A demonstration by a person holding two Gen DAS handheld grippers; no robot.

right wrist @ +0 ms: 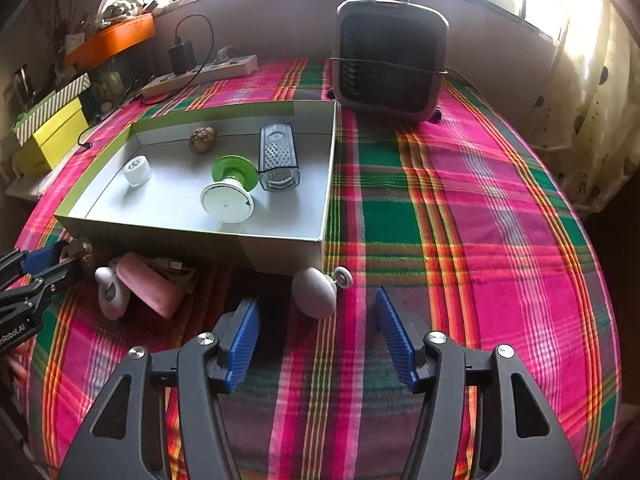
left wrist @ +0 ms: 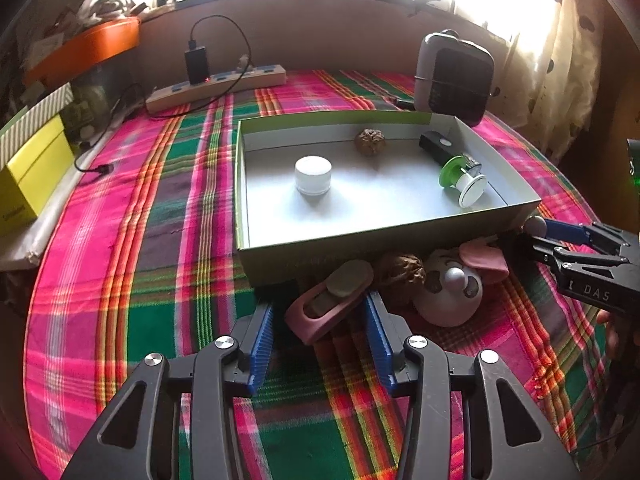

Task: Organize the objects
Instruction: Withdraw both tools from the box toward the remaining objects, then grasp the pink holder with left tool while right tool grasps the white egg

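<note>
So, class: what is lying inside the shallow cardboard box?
Inside the box: a white jar, a walnut, a small grater and a green-and-white spool. The floor beneath them is hidden.

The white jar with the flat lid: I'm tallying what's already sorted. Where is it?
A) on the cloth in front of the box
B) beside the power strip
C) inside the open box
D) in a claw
C: the white jar stands upright on the floor of the open box, clear of both claws.
</note>
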